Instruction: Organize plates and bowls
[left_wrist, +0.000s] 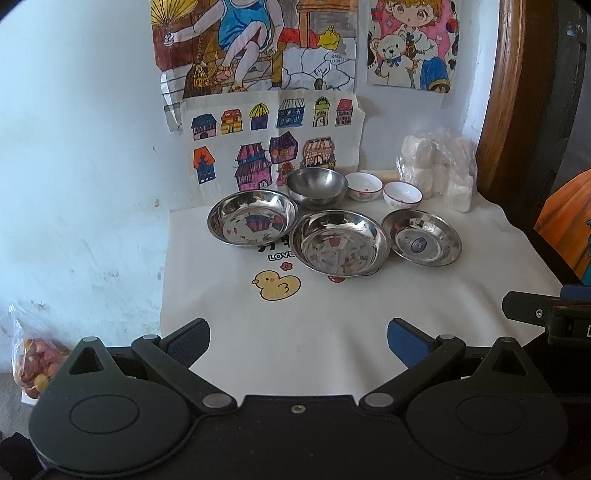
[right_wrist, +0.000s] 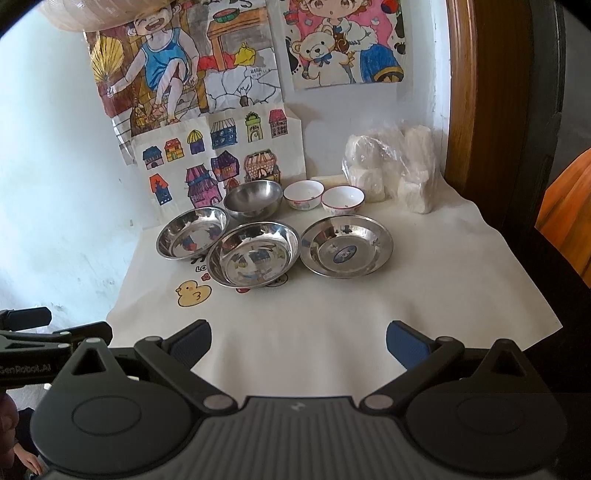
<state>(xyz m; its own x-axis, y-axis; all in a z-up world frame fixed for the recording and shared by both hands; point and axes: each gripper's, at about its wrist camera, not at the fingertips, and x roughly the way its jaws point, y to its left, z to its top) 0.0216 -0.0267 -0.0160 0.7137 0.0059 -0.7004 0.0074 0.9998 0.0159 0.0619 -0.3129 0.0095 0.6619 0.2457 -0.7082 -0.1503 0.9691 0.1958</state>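
Steel plates overlapping tablecloth print, both tongs wide, empty, wall drawings cropped.

Home: children's drawings on wall.
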